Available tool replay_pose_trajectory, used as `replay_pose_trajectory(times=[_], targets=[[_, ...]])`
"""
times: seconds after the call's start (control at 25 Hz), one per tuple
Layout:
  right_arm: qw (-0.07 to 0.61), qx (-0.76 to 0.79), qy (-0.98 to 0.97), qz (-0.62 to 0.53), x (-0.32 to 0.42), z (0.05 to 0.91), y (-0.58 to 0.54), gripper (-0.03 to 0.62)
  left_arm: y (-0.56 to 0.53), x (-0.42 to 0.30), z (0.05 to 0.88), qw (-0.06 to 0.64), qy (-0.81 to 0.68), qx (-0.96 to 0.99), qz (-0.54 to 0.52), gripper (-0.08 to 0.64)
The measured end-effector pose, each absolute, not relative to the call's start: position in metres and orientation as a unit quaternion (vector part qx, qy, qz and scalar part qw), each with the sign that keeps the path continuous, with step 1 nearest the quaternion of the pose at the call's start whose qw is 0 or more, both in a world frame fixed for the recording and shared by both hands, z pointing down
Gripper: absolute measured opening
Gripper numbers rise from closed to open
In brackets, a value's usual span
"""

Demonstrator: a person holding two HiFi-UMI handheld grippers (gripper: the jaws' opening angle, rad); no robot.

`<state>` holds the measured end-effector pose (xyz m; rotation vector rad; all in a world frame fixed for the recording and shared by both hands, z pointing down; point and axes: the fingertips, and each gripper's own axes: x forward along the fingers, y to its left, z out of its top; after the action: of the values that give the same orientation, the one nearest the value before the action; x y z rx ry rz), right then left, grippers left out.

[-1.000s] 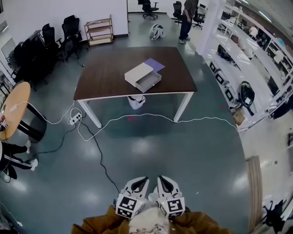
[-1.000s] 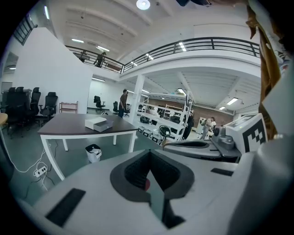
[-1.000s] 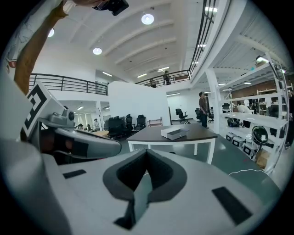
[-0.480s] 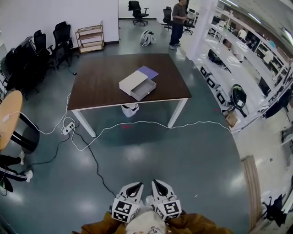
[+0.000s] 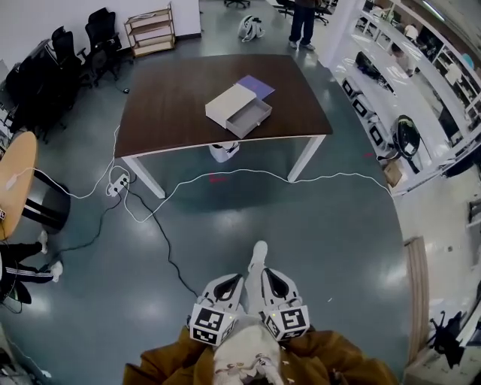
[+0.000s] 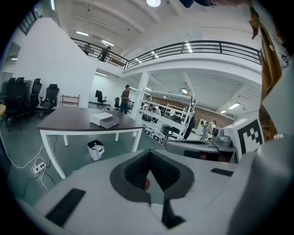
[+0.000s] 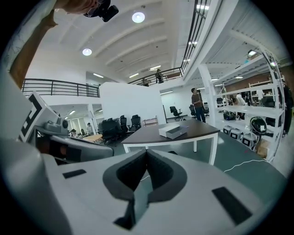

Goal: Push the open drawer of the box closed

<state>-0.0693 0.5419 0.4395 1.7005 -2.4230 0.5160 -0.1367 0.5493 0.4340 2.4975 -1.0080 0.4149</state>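
Note:
A white box (image 5: pixel 232 104) lies on the dark brown table (image 5: pixel 173 105) far ahead, its grey drawer (image 5: pixel 249 118) pulled out toward me. A purple sheet (image 5: pixel 256 86) lies behind it. The same box shows small in the left gripper view (image 6: pixel 103 120) and the right gripper view (image 7: pixel 172 131). My left gripper (image 5: pixel 231 284) and right gripper (image 5: pixel 272 282) are held close to my body, side by side, both shut and empty, several steps from the table. A shoe (image 5: pixel 258 253) shows just ahead of them.
A white cable (image 5: pixel 248 173) and a black cable (image 5: pixel 161 241) cross the floor between me and the table. A white bin (image 5: pixel 224 151) stands under the table. Black chairs (image 5: pixel 75 53) are at the left, shelving (image 5: pixel 421 68) at the right, and a person (image 5: pixel 304 19) stands beyond the table.
The view has shifted and the table has come slightly nearer. A foot has stepped forward into view. Both grippers stay shut at my body.

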Motion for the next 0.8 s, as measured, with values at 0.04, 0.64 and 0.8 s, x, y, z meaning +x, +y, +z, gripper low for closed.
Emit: replay_pose_trajectory(times=[0.04,0.64,0.8], targets=[[0.068,0.563,-0.805,0.172,-0.066,0.442,0.532,0.006,0.541,-0.133,0.438,0.209,-0.362,0.896,0.151,0.006],[0.038,0.524,-0.829,0.191,0.027,0.429,0.295,0.006,0.311,-0.025,0.419,0.189,-0.378,0.889,0.176,0.006],[0.032,0.519,-0.831,0.199,0.057,0.435,0.253,0.006,0.276,0.003,0.422,0.187,-0.388,0.885,0.178,0.006]])
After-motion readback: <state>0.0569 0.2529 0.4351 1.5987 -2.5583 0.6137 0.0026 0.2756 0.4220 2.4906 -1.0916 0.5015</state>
